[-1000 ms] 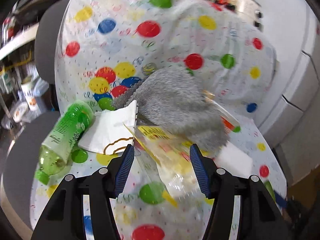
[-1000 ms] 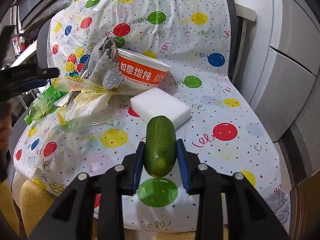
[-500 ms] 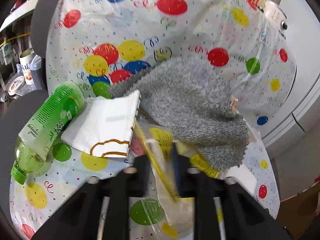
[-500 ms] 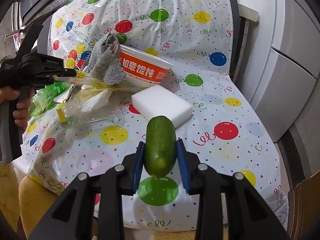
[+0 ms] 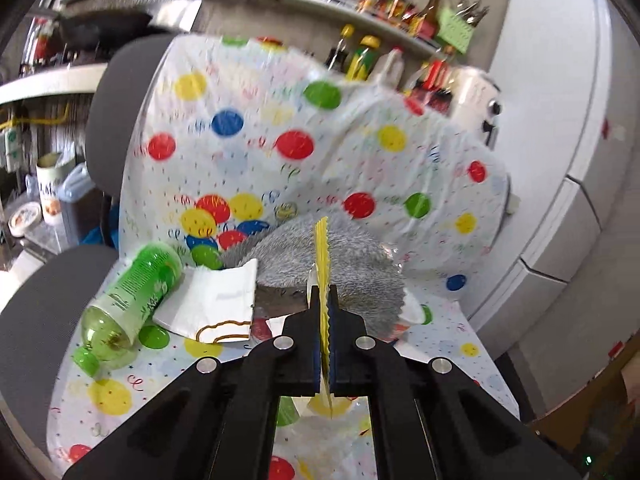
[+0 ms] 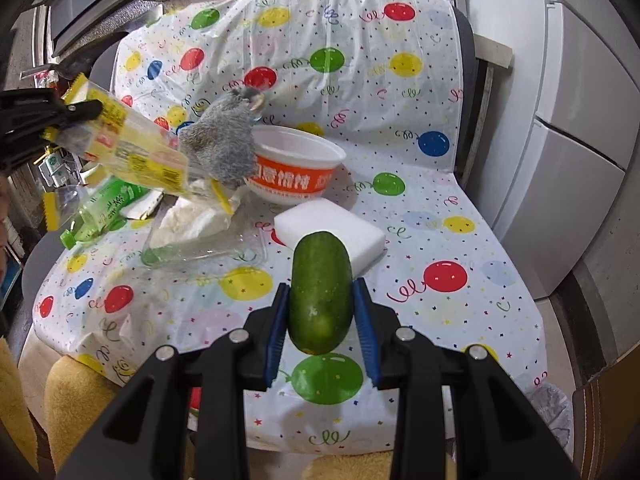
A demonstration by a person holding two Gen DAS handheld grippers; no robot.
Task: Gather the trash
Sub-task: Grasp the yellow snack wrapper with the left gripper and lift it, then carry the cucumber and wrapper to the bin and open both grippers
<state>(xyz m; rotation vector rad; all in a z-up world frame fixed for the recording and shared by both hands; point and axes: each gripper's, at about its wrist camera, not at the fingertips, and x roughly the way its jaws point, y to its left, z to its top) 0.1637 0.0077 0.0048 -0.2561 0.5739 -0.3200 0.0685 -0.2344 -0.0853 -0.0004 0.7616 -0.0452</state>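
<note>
Since a second ago the left gripper (image 5: pixel 323 308) has closed its jaws on the clear and yellow plastic wrapper (image 6: pixel 132 148) and lifted it off the spotted tablecloth (image 6: pixel 440 240); then the wrapper lay flat between spread jaws, now its serrated yellow edge stands upright, pinched tight between the blue pads (image 5: pixel 331 320). The right gripper (image 6: pixel 320 320) and its load look unchanged.

Seen from the right wrist camera, going left to right: the left gripper sits at the far left edge, raised above the cloth, with the wrapper slanting down from it toward the grey cloth (image 6: pixel 224 152). Whether the wrapper's lower end touches that cloth or the crumpled plastic below it cannot be told. Under the wrapper lies a green plastic bottle (image 6: pixel 104 212) on its side, cap toward the near left, and beside it a white paper scrap (image 5: pixel 212 300). A clear plastic tray (image 6: pixel 208 248) with white paper in it lies just right of the bottle. The grey cloth leans against the rim of a white and orange instant-food bowl (image 6: pixel 296 172). Just in front of the bowl, to its right, rests a white sponge block (image 6: pixel 332 228).

Nearest the camera, the right gripper pinches a green cucumber (image 6: pixel 320 292) across its width, the blue pads pressed on both sides, holding it above the cloth with its far end pointing toward the sponge.
</note>
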